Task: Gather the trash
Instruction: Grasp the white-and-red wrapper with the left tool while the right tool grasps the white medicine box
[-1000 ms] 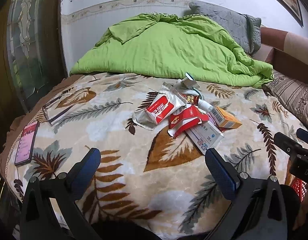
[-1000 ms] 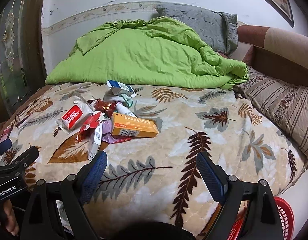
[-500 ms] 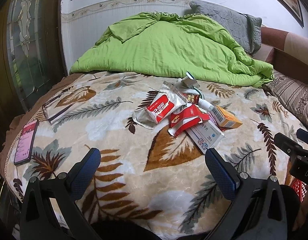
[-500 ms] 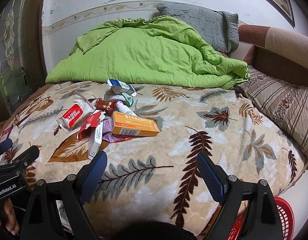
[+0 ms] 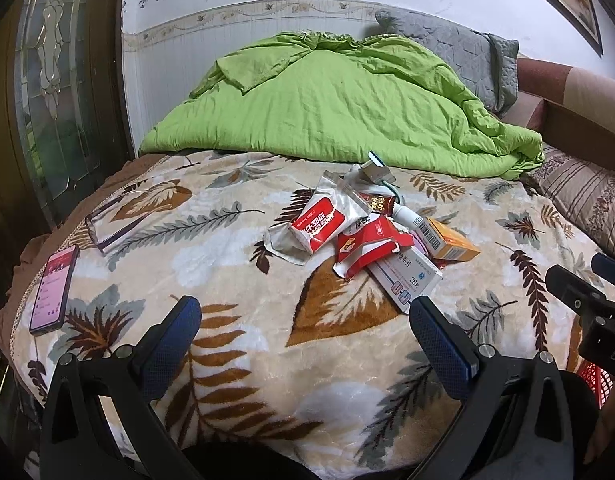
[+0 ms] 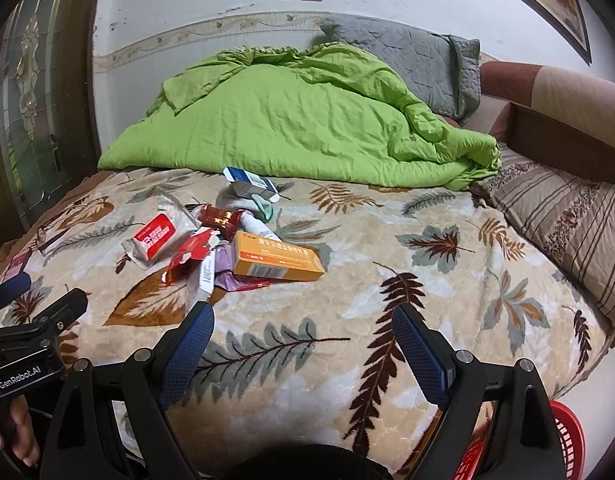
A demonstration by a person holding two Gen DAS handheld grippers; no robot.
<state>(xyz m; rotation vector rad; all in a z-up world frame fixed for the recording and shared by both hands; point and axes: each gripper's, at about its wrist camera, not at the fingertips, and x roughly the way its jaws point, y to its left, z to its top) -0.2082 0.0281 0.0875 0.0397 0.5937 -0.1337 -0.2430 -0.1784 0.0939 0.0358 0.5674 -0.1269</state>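
Blanket (image 6: 387, 400) lies bare between right gripper (image 6: 303, 320) and trash (image 6: 227, 248).

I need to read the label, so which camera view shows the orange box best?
The right wrist view: the orange box lies with its long printed face and barcode turned to the camera, nothing covering it. In the left wrist view the orange box shows mostly one end, partly behind the red wrapper.
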